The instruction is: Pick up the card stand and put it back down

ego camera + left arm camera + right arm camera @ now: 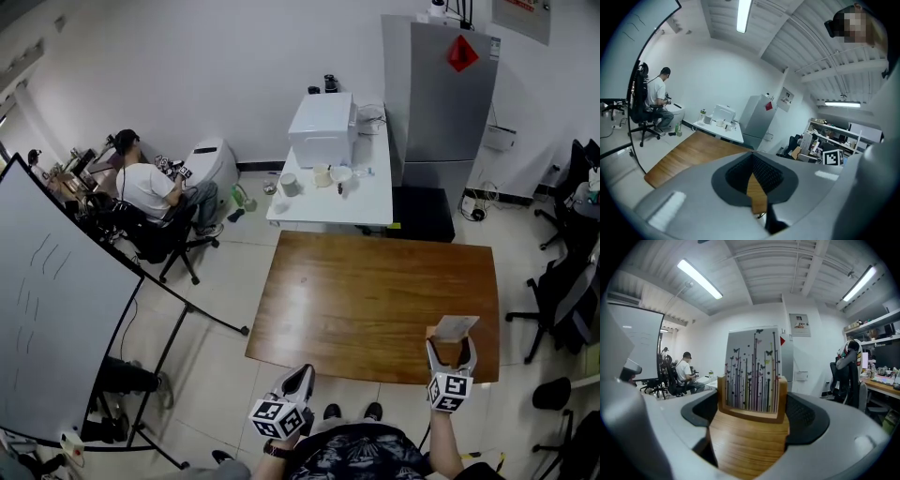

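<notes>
Wooden stand [751, 414]: sitting between right tongs' pads, holding card [753, 371] upright.
Right tongs [452, 349]: pinching stand by both sides.
Left tongs [300, 377]: jaws pressing together, holding nothing, well left of stand.

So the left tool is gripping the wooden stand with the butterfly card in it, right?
No: the right tool is gripping the stand with the card in it. The right gripper view shows the stand between its jaws; the left tool is shut on nothing.
</notes>
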A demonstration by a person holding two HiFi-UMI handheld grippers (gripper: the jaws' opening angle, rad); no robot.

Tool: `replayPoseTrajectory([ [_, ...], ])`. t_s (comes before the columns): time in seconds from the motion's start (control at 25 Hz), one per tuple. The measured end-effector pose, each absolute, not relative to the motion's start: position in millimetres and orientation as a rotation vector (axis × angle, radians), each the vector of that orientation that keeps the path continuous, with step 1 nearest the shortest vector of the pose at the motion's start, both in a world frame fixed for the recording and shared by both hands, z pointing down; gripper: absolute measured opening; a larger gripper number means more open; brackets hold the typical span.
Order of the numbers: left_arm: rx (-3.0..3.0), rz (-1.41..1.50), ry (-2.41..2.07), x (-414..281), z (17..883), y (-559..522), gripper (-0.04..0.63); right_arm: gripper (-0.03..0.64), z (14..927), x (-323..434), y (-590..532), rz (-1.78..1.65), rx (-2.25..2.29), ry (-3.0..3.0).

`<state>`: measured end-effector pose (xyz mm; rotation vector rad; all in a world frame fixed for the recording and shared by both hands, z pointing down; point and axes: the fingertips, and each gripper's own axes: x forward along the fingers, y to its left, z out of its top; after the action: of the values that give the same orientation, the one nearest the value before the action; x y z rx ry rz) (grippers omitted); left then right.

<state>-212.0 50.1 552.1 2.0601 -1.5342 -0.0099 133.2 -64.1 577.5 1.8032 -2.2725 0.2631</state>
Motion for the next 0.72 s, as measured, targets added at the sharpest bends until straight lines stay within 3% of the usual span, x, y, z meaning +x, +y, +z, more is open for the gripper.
replayPoseTrajectory([
  [0.28,1.944,-0.033,-1.616,-253.0,558.1,83.9,-0.008,0.443,610.8,22.8,-86.9,0.268,1.576,-2.399],
  [0.72,1.698,-0.014,-1.759,-299.2,579.8,176.5,-0.008,0.439,797.9,-149.3,-153.2,0.449,1.394,-2.270],
])
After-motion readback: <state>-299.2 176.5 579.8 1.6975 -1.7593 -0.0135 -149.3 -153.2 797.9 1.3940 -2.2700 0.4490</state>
